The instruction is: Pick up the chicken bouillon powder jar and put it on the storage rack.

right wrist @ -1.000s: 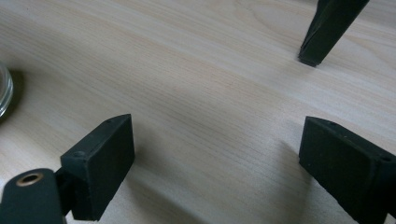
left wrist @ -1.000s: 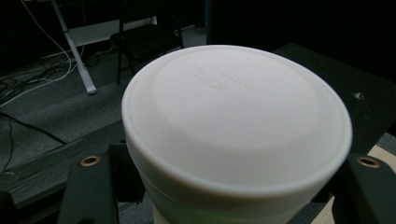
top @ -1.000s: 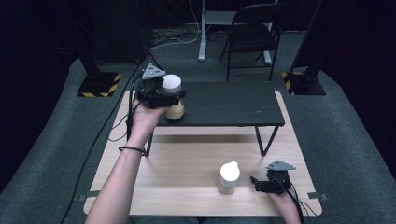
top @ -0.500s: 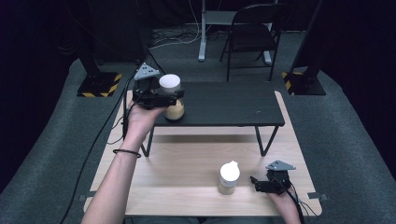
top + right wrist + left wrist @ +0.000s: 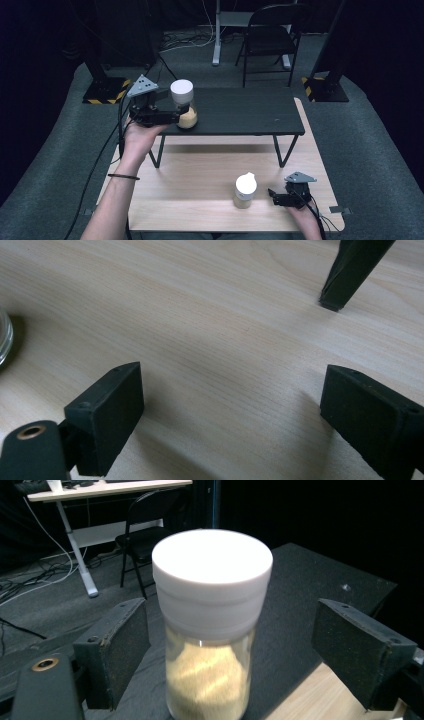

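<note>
Left gripper [image 5: 176,114], jaws just opening, pads clear of upright jar [image 5: 184,104] standing between them on black shelf [image 5: 240,112].

beyond my bench, a folding chair [image 5: 267,37] stands on grey carpet [image 5: 360,135]. dark curtains [image 5: 45,30] close the room. a white desk's leg [image 5: 217,32] stands beside it.

Dark-curtained studio, hazard-taped stand bases [image 5: 106,90]
</note>
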Action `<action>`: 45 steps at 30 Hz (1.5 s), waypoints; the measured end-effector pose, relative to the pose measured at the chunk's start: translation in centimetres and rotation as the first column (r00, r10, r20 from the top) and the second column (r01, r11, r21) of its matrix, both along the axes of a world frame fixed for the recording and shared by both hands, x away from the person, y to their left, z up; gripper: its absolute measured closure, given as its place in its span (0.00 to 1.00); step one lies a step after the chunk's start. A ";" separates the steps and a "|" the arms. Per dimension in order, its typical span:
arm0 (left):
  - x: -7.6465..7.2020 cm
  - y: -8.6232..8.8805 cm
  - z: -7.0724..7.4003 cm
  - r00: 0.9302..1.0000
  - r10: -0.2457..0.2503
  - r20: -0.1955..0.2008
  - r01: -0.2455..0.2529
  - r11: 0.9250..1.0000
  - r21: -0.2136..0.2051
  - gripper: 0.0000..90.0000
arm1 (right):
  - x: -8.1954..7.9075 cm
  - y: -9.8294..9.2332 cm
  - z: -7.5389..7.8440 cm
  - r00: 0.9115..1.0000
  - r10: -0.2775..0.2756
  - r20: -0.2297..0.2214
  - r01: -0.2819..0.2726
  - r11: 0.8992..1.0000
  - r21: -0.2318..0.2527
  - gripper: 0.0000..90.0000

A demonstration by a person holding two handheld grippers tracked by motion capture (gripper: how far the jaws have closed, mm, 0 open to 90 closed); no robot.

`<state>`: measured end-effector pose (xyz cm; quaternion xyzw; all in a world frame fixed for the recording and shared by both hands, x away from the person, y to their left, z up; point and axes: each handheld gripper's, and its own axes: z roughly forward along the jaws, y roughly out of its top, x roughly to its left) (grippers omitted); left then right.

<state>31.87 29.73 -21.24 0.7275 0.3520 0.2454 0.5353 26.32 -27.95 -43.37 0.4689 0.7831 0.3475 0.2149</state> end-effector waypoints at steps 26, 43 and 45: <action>-6.0 3.0 -3.9 0.999 -0.009 0.038 0.010 1.000 -0.020 0.10 | 0.0 0.0 0.0 1.000 -0.001 0.000 0.001 1.000 0.000 0.11; -10.3 4.4 -8.4 0.998 -0.011 0.065 0.013 1.000 -0.028 0.10 | 0.0 0.0 0.0 1.000 -0.002 0.000 0.002 1.000 0.000 0.11; -10.8 4.4 -9.1 0.997 -0.008 0.071 0.010 1.000 -0.021 0.10 | 0.0 0.0 0.0 1.000 -0.001 0.000 0.001 1.000 0.000 0.11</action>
